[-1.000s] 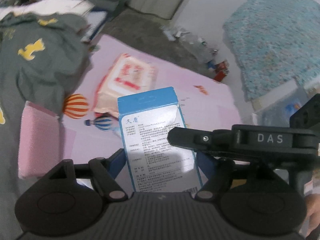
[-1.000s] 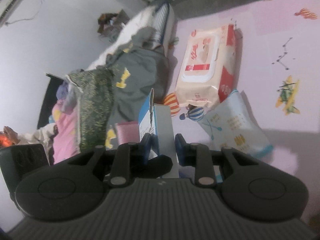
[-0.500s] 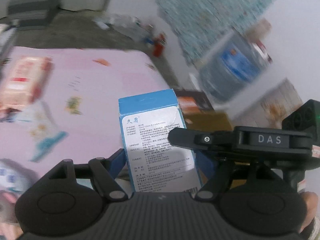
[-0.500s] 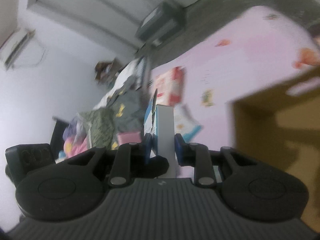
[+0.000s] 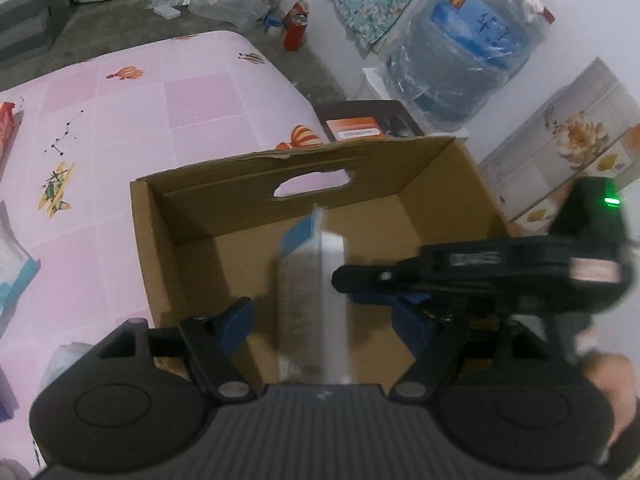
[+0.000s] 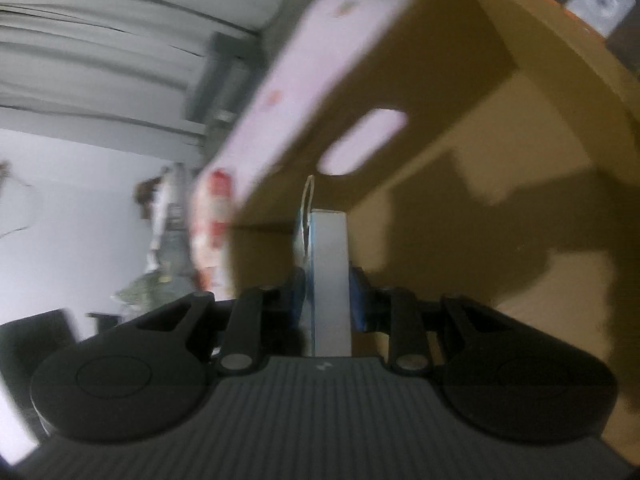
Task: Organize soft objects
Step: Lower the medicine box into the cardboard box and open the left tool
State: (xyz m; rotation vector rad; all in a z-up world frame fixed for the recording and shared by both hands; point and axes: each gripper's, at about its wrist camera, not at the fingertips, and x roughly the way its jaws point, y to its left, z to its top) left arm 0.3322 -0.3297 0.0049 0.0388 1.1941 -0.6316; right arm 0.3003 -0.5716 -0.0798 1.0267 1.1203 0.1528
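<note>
The cardboard box (image 5: 200, 216) is plain brown corrugated board, matt, with a ragged torn top edge. The small carton (image 5: 312, 280) held above it is smooth printed card with a slight sheen, blurred here. The pink mat (image 5: 160, 92) under the box looks like soft, smooth foam or vinyl with printed pictures. The grippers are matt black plastic with ribbed grey bodies and blue pads (image 5: 236, 320). Off the mat's far corner, the floor (image 5: 120, 24) is rough grey concrete, and a water jug (image 5: 460, 52) is wrapped in glossy clear plastic film.
</note>
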